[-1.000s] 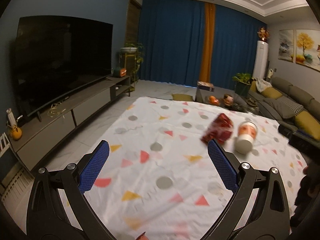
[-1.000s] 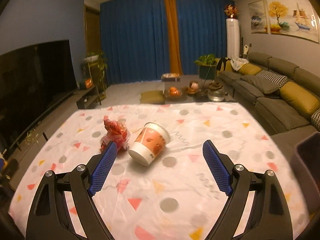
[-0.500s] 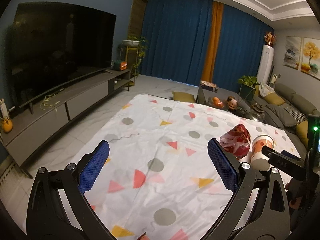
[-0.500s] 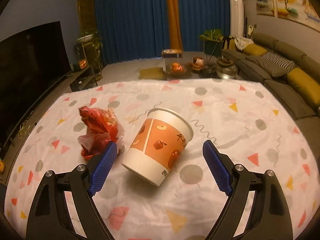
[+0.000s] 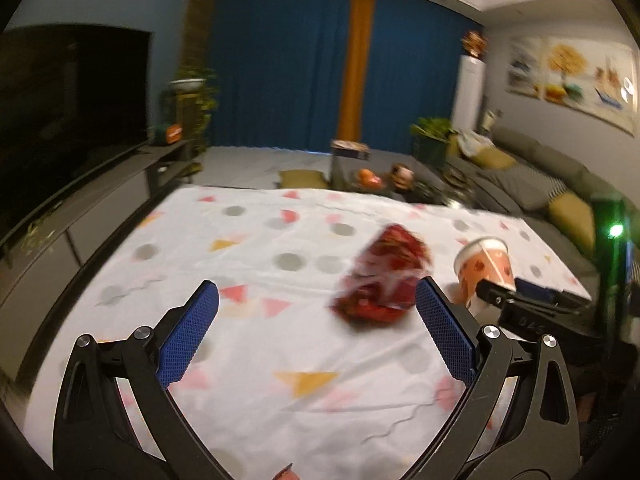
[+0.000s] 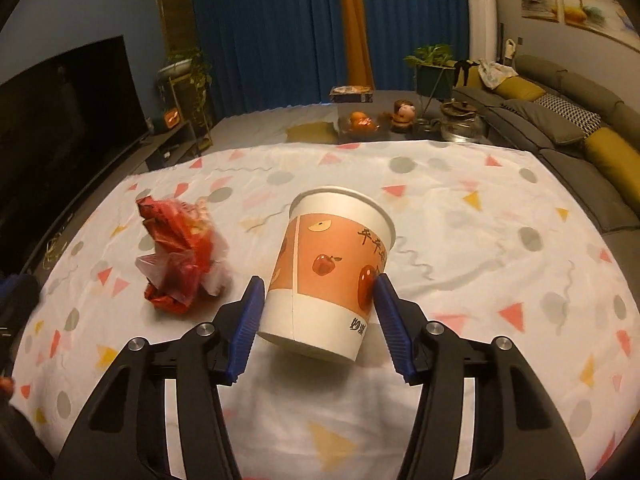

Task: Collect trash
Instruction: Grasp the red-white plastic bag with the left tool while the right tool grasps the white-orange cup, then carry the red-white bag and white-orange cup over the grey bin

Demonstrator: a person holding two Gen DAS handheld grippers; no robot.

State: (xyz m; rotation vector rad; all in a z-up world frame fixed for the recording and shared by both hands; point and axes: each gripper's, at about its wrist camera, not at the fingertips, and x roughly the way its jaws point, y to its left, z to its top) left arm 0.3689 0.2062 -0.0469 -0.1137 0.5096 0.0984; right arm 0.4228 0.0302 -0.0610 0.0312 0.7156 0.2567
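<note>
Closing on the orange-and-white paper cup point(image 6: 328, 276) printed with red apples, your right hand-held gripper point(image 6: 318, 312) has both blue pads against the cup's lower sides, the right pad point(image 6: 394, 320) touching the wall and the left just at it, while the cup lies tilted with its open rim pointing away over the white counter cloth point(image 6: 480, 280) dotted with grey circles and coloured triangles. Your left hand-held gripper point(image 5: 316, 336) hovers with its jaws spread wide and nothing between them, and the crumpled red plastic wrapper point(image 5: 384, 276) lies on the cloth just beyond its right finger, close beside the cup.
</note>
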